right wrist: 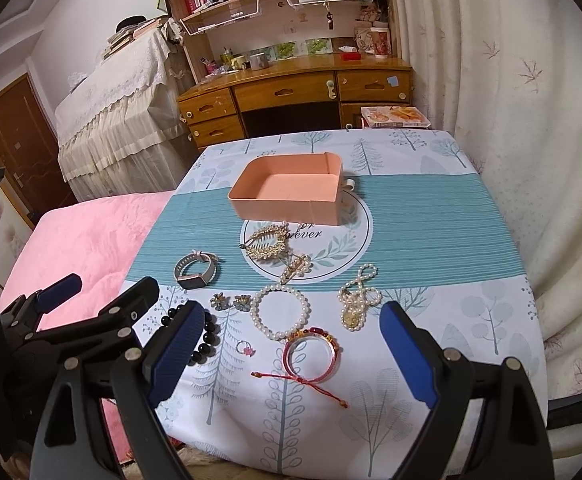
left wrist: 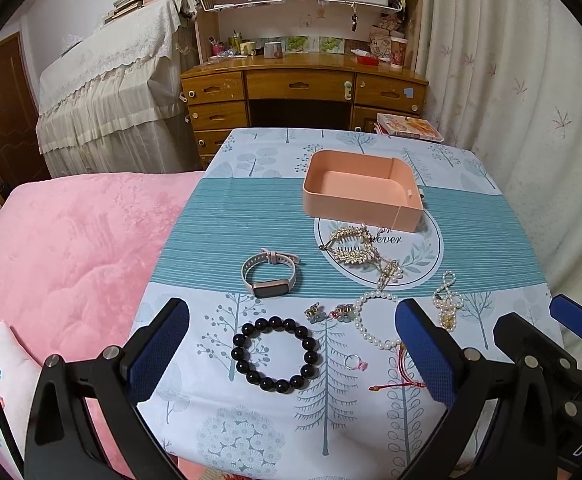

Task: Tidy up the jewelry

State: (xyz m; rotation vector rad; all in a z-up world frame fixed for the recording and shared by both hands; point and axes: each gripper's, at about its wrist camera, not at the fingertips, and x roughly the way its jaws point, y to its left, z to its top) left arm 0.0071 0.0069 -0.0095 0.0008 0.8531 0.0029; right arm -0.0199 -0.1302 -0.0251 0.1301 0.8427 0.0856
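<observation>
Both hand-held grippers, left [left wrist: 291,344] and right [right wrist: 291,344], hovered spread and empty at lower frame. Black bead bracelet [left wrist: 275,355], pearl bracelet [right wrist: 280,311] and watch [left wrist: 269,274] lay mid-frame on tabletop [right wrist: 431,216]; pink box [right wrist: 287,192] sat above centre.

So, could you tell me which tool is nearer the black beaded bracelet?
Left. The left tool frames the black beaded bracelet; the right tool sits to its right.
</observation>
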